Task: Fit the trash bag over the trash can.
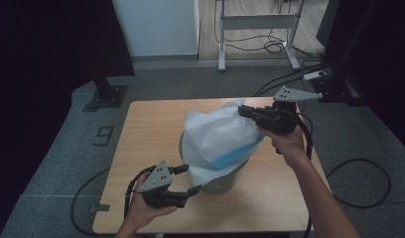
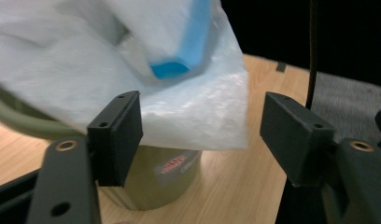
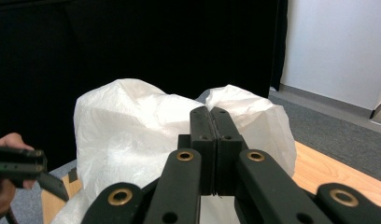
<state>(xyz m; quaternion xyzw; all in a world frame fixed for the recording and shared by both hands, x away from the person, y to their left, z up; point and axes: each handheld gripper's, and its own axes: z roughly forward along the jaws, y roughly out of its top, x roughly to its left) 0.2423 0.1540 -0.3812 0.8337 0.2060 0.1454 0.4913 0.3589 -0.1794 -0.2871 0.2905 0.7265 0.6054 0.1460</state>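
White bag (image 1: 218, 136) drapes over a green bin (image 1: 220, 181) on the counter (image 1: 141, 129), its top edge pinched in the clenched right claw (image 1: 244, 111); the left claw (image 1: 188, 179), released, sits beside the bin.

This looks like a lab or recording studio rather than a home. A small wooden table (image 1: 141, 148) stands alone on grey carpet (image 1: 66, 148), ringed by black curtains (image 1: 41, 39) that block out the room. Loose cables (image 1: 290, 74) trail across the floor to a power strip (image 1: 315, 75). Behind, a white wall panel (image 1: 156, 25) and the metal frame of a height-adjustable desk (image 1: 257, 22) stand on a wood-look floor.
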